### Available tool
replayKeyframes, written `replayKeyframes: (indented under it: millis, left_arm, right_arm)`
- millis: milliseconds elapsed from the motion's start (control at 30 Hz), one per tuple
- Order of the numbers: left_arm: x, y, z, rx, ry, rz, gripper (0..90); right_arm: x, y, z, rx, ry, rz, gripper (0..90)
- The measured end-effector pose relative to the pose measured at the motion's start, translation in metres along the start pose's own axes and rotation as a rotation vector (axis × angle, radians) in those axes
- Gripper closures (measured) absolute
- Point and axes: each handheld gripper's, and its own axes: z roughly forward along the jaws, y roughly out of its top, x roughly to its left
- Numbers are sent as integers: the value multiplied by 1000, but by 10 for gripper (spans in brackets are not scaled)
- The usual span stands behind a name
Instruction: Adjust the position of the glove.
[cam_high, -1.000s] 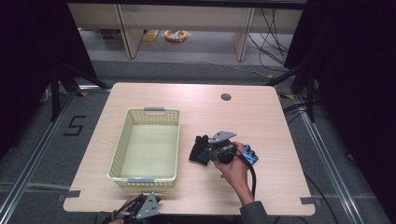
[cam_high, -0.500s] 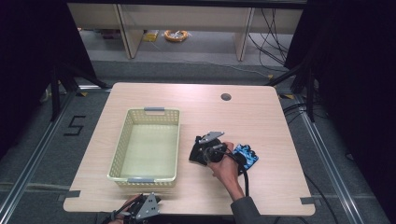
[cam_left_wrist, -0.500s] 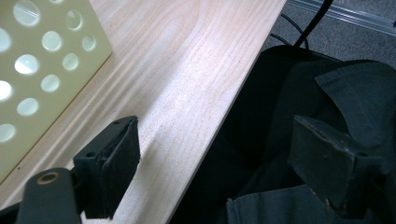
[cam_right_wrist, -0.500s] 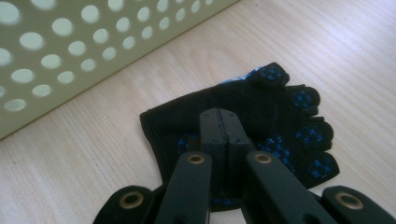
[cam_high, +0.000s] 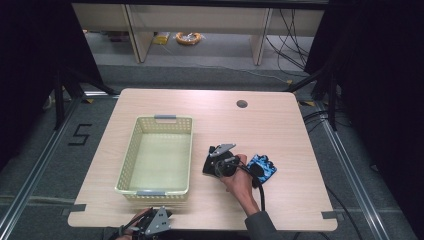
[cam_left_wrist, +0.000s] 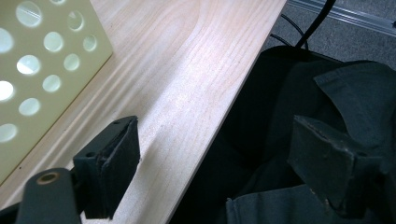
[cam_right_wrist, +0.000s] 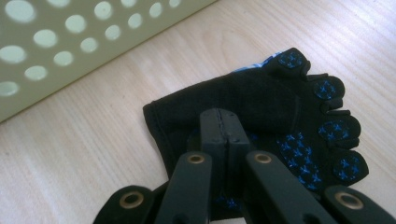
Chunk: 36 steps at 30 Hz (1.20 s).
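A black fingerless glove (cam_right_wrist: 261, 102) with blue grip dots lies palm up on the wooden table, right of the basket. My right gripper (cam_right_wrist: 219, 116) has its jaws pressed together, their tips pinching a fold of its palm fabric. From above, that right gripper (cam_high: 217, 160) sits on the black glove (cam_high: 208, 164), held by a hand coming in from the bottom. A second, blue-patterned glove (cam_high: 262, 167) lies just right of the hand. My left gripper (cam_left_wrist: 210, 168) stands open over the table's front edge, nothing between its jaws; from above the left gripper (cam_high: 150, 225) is in front of the basket.
A pale yellow perforated basket (cam_high: 155, 119) stands left of centre; its wall (cam_right_wrist: 70, 42) is close behind the glove, and its corner (cam_left_wrist: 46, 70) is near the left jaws. A round cable hole (cam_high: 242, 104) is at the back of the table. A dark sleeve (cam_left_wrist: 327, 116) hangs past the table edge.
The right hand has moved a little left and down onto the black glove, and its jaws have come together there. The left gripper has stayed in place.
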Motion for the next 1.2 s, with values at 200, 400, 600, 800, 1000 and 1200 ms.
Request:
replayKeyframes:
  millis: [200,400,600,800,1000,1200]
  left_arm:
    - [0,0,0,-9,4,-2,164]
    - [-1,0,-1,-8,6,2,164]
    - [-1,0,0,-7,4,-2,164]
    - [-1,0,0,4,2,4,164]
    - [0,0,0,2,1,4,164]
    - [-1,0,0,2,-2,1,164]
  right_arm:
    - [5,-11,-9,-3,9,-12,900]
    - [13,-24,-21,4,49,-20,900]
    - [26,-40,-38,31,81,-51,900]
    - [42,-54,-50,39,122,-30,900]
    - [52,-61,-56,33,141,1,899]
    - [55,-61,-55,24,142,-7,876]
